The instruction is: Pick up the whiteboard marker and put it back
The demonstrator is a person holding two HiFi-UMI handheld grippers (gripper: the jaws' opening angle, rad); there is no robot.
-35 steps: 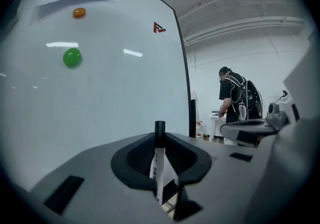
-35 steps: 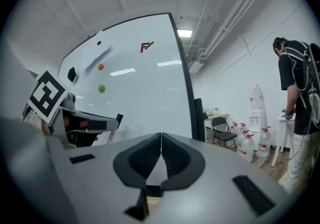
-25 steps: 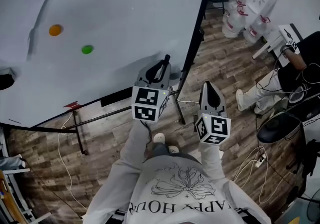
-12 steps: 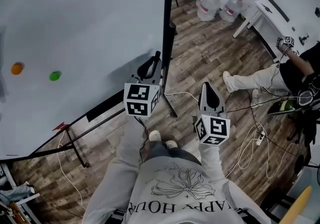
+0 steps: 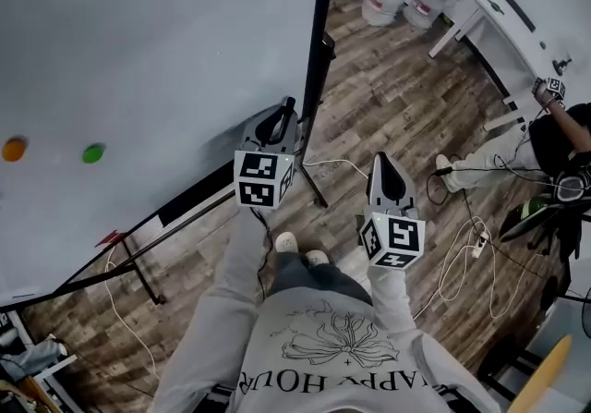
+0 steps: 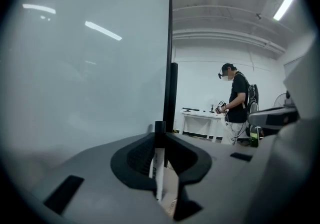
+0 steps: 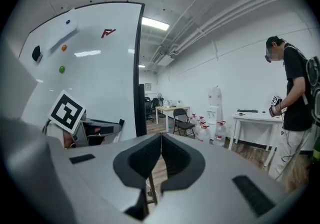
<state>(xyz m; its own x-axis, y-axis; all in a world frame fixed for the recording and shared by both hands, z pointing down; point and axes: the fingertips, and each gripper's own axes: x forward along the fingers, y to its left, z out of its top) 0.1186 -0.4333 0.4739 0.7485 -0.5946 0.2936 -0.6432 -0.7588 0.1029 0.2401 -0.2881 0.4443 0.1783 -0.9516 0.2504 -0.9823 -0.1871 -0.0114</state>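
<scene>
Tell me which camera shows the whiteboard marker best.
Left gripper view: the whiteboard marker stands clamped between the jaws, black cap over white barrel. The head view shows only its dark end; the right gripper view doesn't show it clearly.

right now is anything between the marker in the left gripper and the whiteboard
Nothing visible does. The left gripper holds the whiteboard marker upright near the black right edge of the whiteboard, with only open air between them. Where on the board it belongs is not clear.
</scene>
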